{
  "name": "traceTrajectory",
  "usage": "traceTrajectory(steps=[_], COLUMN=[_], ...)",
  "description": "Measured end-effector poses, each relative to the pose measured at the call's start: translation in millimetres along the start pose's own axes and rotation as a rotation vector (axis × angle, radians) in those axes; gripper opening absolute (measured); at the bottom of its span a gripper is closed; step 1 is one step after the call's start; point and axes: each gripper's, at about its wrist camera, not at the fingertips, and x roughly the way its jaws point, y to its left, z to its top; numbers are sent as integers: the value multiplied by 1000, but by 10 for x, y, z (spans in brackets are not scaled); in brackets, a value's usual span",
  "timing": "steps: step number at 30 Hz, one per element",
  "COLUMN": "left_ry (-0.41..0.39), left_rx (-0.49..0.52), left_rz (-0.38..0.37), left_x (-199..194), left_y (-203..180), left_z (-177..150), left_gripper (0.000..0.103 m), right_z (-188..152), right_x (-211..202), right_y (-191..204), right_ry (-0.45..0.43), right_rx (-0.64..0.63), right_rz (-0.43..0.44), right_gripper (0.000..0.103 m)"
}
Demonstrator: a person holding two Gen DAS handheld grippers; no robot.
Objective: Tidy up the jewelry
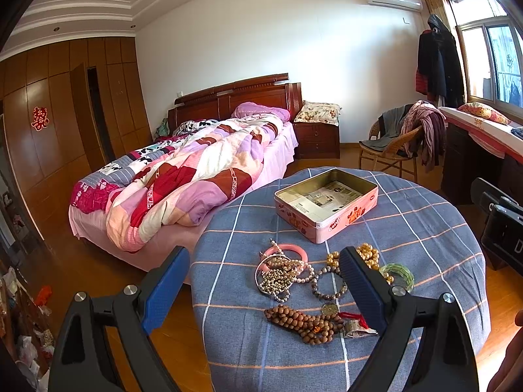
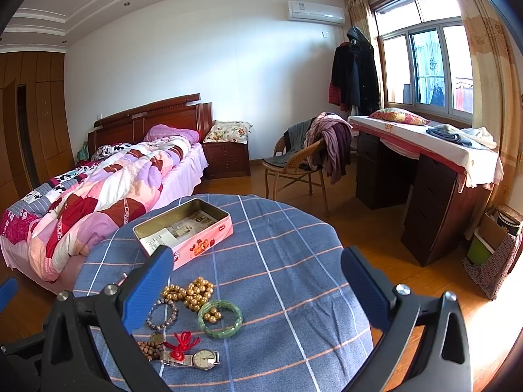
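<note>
An open pink tin lined with printed paper sits on the round table's blue checked cloth. In front of it lies loose jewelry: a pink bangle, silver and pearl chains, a grey bead bracelet, gold beads, a green bangle, brown wooden beads, a red knot and a wristwatch. My left gripper hovers open above the pile. My right gripper hovers open, with the pile by its left finger.
A bed with a patchwork quilt stands left of the table. A wicker chair draped with clothes and a dark desk under the window stand behind. The cloth's right half lies bare. Wooden floor surrounds the table.
</note>
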Motion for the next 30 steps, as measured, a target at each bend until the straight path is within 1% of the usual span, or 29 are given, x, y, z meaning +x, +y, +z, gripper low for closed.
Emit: traceTrajectory(steps=[30], left_ry=[0], left_rx=[-2], left_rz=[1], left_x=[-4], left_y=[14], left_z=[5], left_gripper=[92], right_z=[5], right_x=[0], right_y=[11], right_ry=[-2], right_rx=[2], right_rz=[0], right_gripper=[103])
